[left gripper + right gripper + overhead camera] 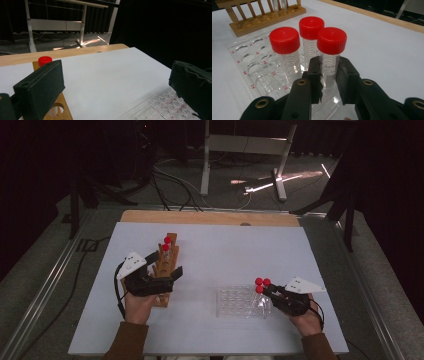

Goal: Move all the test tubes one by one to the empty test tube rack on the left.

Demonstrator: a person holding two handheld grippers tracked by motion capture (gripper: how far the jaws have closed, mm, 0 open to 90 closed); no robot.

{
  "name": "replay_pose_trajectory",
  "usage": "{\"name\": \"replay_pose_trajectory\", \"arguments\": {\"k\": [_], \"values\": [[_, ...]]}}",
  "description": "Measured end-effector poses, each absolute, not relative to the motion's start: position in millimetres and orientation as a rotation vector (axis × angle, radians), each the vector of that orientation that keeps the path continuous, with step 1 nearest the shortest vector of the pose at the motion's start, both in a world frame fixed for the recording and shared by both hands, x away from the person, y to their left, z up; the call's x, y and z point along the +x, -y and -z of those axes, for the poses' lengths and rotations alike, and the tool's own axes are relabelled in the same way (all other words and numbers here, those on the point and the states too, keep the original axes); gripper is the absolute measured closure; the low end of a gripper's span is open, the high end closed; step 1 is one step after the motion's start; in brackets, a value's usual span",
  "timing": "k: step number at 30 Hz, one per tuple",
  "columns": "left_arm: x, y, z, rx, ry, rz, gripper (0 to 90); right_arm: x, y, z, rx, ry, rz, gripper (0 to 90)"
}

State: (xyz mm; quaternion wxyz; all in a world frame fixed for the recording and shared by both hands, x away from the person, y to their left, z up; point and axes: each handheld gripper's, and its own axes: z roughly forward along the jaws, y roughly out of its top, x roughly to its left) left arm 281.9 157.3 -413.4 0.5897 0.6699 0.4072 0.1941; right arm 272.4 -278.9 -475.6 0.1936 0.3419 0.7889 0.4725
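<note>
The right gripper's fingers (315, 75) pinched a red-capped tube (331, 56) standing in the clear rack (249, 62), beside two more tubes (287, 53). The left gripper's fingers (40, 87) stood spread wide around the wooden rack (167, 262) on the table (225, 245).

Red tube caps (331, 37), wht table (225, 250).

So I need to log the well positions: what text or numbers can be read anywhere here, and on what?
"A2", "A3", "A4", "B2", "B4": small red well labels on the clear plastic rack, right gripper view.
Graduation lines and faint print on the tube held by the right gripper: too blurred to read.
Red marks on the rack in the left gripper view: too small to read.
</note>
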Motion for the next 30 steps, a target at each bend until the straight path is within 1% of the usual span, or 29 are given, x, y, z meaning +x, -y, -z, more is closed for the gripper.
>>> {"name": "replay_pose_trajectory", "arguments": {"k": [12, 30], "values": [[281.5, -157.3, 412.3, 1.555, -0.941, -0.447, 0.6, 272.4, 279.1, 474.7, 0.954, -2.21, -1.325, 74.7], [282.2, -156.3, 414.1, 1.561, -0.946, -0.439, 0.6, 268.5, 282.5, 459.6, 0.961, -2.154, -1.376, 74.7]]}}
